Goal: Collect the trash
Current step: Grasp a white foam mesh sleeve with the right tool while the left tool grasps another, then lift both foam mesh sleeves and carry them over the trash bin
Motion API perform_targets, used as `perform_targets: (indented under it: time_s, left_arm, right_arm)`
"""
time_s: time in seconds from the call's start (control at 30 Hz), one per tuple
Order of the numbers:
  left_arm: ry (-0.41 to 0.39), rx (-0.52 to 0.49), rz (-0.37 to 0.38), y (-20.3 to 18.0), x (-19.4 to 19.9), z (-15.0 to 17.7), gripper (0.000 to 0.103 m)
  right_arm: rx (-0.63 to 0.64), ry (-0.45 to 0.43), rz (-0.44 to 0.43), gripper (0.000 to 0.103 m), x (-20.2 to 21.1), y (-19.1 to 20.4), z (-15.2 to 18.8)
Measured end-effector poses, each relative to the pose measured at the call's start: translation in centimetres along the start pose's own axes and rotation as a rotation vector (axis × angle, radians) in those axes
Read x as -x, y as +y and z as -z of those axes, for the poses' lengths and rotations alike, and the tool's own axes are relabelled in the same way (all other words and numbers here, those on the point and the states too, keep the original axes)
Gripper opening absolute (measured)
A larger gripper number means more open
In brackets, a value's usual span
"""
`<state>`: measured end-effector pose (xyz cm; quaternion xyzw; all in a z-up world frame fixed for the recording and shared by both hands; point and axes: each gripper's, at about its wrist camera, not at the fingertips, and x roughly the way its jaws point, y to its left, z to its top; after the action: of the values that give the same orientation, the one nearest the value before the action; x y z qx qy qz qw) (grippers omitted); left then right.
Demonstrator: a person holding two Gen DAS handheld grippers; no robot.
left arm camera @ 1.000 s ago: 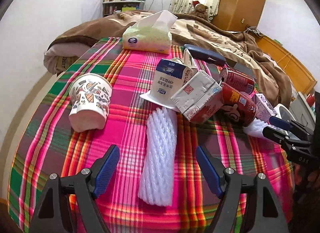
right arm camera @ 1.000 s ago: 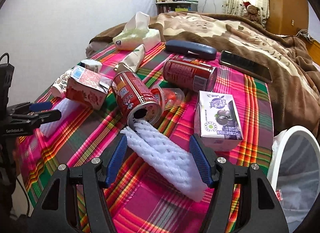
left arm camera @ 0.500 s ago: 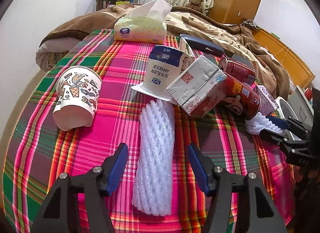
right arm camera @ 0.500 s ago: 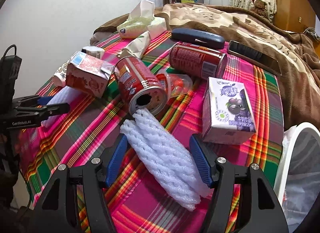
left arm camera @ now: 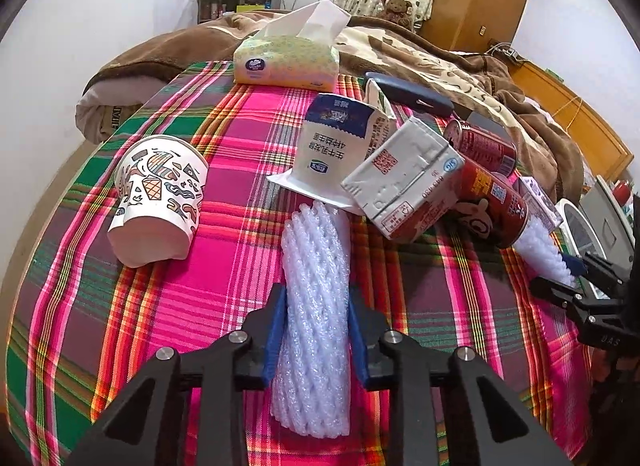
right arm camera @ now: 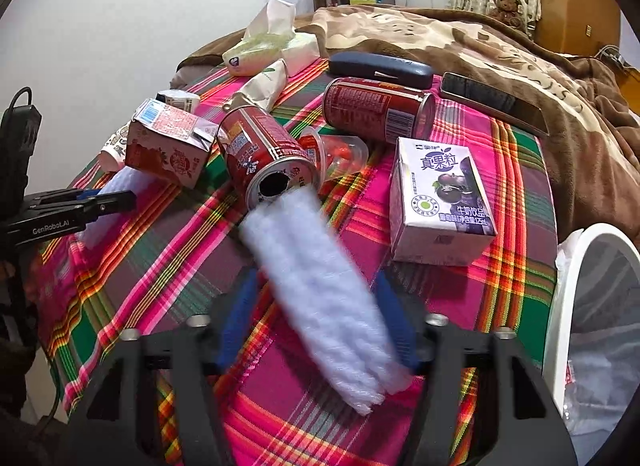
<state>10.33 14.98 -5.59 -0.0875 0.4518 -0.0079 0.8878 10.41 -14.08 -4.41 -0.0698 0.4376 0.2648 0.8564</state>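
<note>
I have my left gripper (left arm camera: 316, 330) clamped on a white foam-net fruit sleeve (left arm camera: 316, 286) lying lengthways on the pink-and-green plaid bench (left arm camera: 100, 306) — both blue fingers (left arm camera: 275, 330) press its sides near the lower middle. My right gripper (right arm camera: 316, 318) is closing on a second white foam sleeve (right arm camera: 320, 286), which lies slantwise between the fingers with its far end touching the mouth of a tipped red drink can (right arm camera: 264, 153); through the blur I judge the pads not yet pressing it. These sleeves look feather-light, soft and springy, so I expect them to squash and perhaps flop at the ends — mid-length is the place to hold. The white-rimmed bin (right arm camera: 560, 306) waits at the bench's right edge.
</note>
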Motion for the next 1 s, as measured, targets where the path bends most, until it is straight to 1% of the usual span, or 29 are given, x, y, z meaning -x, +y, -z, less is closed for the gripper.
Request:
perform_targets:
  time_s: [0.03, 0.1, 0.3, 0.37, 0.67, 1.0]
  left_arm:
    - [-0.001, 0.003, -0.004, 0.0, 0.0, 0.0, 0.027]
    - [-0.002, 0.011, 0.005, -0.1, 0.2, 0.1, 0.026]
    - [-0.009, 0.016, 0.012, -0.3, 0.5, 0.4, 0.026]
    - [-0.019, 0.02, 0.013, -0.4, 0.9, 0.5, 0.026]
    - [-0.052, 0.013, 0.016, -1.0, 2.6, 0.8, 0.026]
    - [-0.121, -0.017, 0.027, -2.8, 5.7, 0.6, 0.026]
  right_arm:
    - [-0.003, -0.001, 0.007, 0.049, 0.0, 0.0, 0.0]
    - [-0.009, -0.003, 0.009, 0.043, 0.1, -0.2, 0.0]
    - [-0.03, -0.022, 0.013, 0.033, 0.5, -0.4, 0.2]
    - [-0.036, -0.032, 0.007, 0.031, 0.8, -0.3, 0.2]
    - [-0.073, -0.069, -0.018, 0.03, 1.9, -0.2, 0.6]
    - [-0.135, -0.119, -0.032, 0.03, 3.6, -1.0, 1.0]
